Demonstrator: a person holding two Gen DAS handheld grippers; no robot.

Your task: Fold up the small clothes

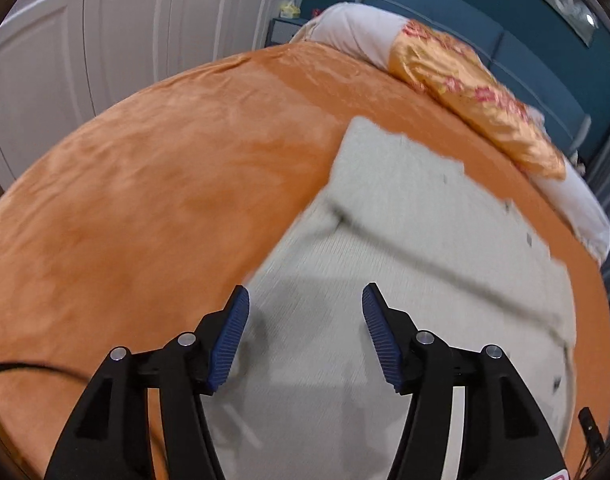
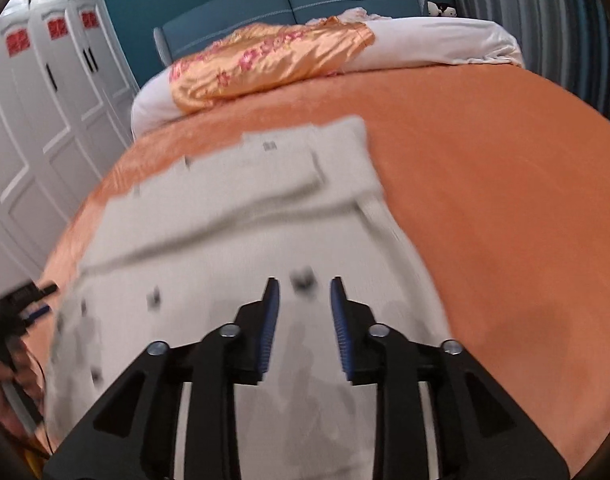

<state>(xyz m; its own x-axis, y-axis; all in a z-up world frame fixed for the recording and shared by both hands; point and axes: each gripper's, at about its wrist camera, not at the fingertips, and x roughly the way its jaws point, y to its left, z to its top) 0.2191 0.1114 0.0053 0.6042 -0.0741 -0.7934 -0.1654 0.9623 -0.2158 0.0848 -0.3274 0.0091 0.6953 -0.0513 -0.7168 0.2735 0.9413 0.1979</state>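
Left wrist view: the left gripper [image 1: 305,300] hangs released over the near part of the pale grey garment [image 1: 417,248], blue pads wide apart with nothing between them. The garment lies flat on the orange bedspread [image 1: 145,184], right of centre, with a fold ridge running across it toward the far right. Beyond it, at the far edge, a gold floral pillow [image 1: 477,96] rests on a white one.

Right wrist view: the right gripper [image 2: 305,300] is released too, jaws narrower but clear of the cloth, hovering above the garment [image 2: 233,208] near a small dark mark [image 2: 303,278] (a print or tag, too blurred to tell). The folded-over layer sits across the far half, and the bedspread [image 2: 485,200] opens out to the right.

Now the risks, as I judge them. Both views are smeared, so the hands look quick; a hasty pinch could catch only the top layer and drag the fold open. The plush cover may cling, pulling the hem crooked. And uneven lifts from each side would skew the next fold.
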